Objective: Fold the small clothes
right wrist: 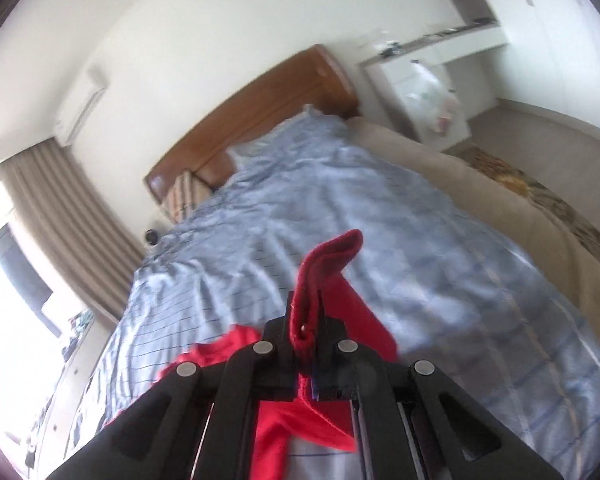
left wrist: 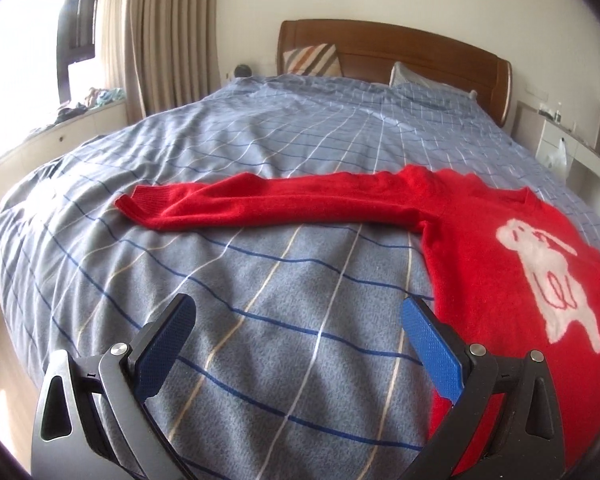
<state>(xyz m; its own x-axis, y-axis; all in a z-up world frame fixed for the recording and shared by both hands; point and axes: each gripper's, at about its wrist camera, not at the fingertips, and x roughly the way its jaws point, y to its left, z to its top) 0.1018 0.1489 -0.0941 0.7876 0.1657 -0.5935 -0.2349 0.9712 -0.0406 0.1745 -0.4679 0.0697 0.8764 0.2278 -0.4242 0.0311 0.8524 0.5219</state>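
While red sweater [left wrist: 500, 248] lies unfolded on bed [left wrist: 260, 280]: right gripper [right wrist: 306, 316] clamps its cuff [right wrist: 328, 256]; left gripper [left wrist: 300, 320] open, empty. Folding barely begun.

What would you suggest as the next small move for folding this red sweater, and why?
Probably carry the right gripper across and lay its sleeve over the sweater body. It is shut on the cuff, lifted off the bed, while the other sleeve lies stretched flat and the left gripper is open, holding nothing.
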